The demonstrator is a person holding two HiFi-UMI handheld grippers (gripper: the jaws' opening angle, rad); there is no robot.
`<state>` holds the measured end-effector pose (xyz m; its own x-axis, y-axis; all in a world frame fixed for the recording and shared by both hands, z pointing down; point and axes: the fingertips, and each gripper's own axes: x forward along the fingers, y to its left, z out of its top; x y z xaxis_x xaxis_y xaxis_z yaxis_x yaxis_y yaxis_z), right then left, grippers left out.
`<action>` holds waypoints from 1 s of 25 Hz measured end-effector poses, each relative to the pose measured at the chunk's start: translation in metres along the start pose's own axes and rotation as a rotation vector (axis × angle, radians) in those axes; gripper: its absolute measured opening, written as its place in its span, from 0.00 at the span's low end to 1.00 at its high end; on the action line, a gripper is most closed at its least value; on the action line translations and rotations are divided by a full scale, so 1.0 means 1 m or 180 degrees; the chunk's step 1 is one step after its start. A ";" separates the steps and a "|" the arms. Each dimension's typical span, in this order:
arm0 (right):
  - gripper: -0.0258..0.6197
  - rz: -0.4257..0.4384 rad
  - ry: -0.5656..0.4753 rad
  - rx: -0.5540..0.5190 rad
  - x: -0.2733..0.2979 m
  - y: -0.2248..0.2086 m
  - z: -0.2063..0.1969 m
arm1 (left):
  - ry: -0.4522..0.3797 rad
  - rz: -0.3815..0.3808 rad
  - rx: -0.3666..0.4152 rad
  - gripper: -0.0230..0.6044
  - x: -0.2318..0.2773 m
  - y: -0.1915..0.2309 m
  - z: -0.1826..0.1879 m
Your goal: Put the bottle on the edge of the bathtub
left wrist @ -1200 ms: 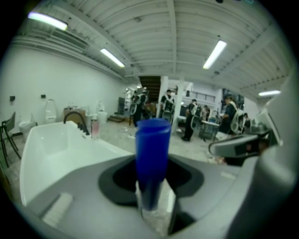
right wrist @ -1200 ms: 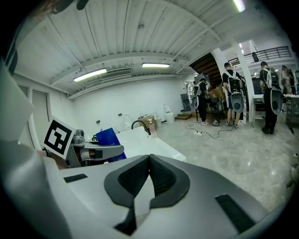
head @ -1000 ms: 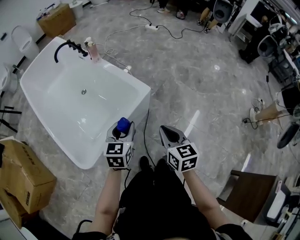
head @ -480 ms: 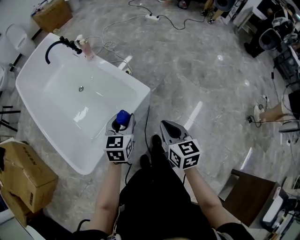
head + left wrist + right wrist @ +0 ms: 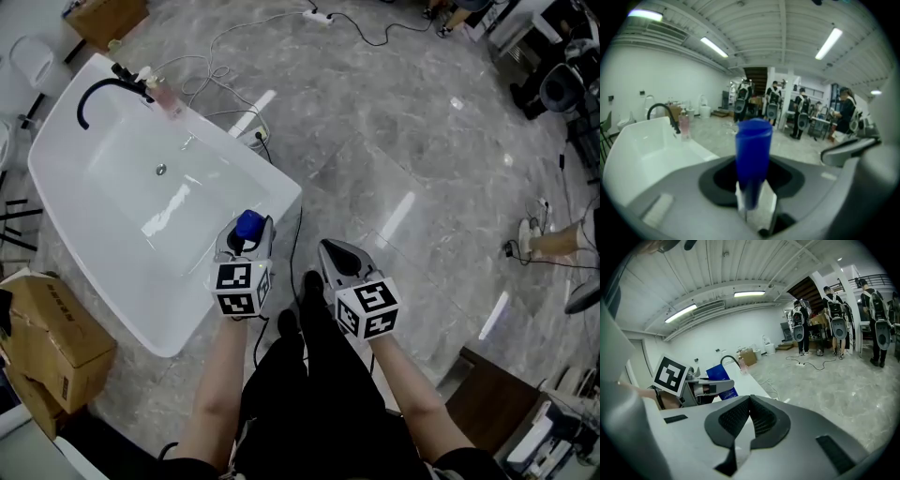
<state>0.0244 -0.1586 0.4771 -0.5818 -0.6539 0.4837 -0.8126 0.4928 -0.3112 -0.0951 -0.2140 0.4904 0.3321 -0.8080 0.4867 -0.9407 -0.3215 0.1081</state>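
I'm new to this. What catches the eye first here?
A big white bathtub fills the head view's upper left, black faucet at its far end. The left gripper holds a blue bottle by the tub's near rim; the right gripper, shut and empty, hangs beside it.

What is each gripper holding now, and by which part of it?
The left gripper holds the blue cylindrical bottle by its lower part. The right gripper holds nothing; its jaws are together.

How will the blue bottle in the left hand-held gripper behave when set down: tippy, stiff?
The blue bottle looks tall and narrow, so it probably tips easily on the bathtub rim. It holds its shape in the left hand-held gripper, so it seems stiff.
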 end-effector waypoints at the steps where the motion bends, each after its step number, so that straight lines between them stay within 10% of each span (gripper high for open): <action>1: 0.04 0.0018 0.0027 0.0005 0.005 -0.004 -0.001 | 0.0005 0.0011 -0.0004 0.29 0.008 0.001 0.000; 25: 0.04 0.0216 0.0365 0.0188 0.084 -0.072 -0.021 | 0.0109 0.0218 -0.0001 0.29 0.158 0.023 -0.014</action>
<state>0.0348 -0.2366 0.5573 -0.6304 -0.5487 0.5491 -0.7741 0.4968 -0.3923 -0.0653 -0.3421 0.5823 0.2643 -0.8107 0.5224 -0.9612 -0.2659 0.0737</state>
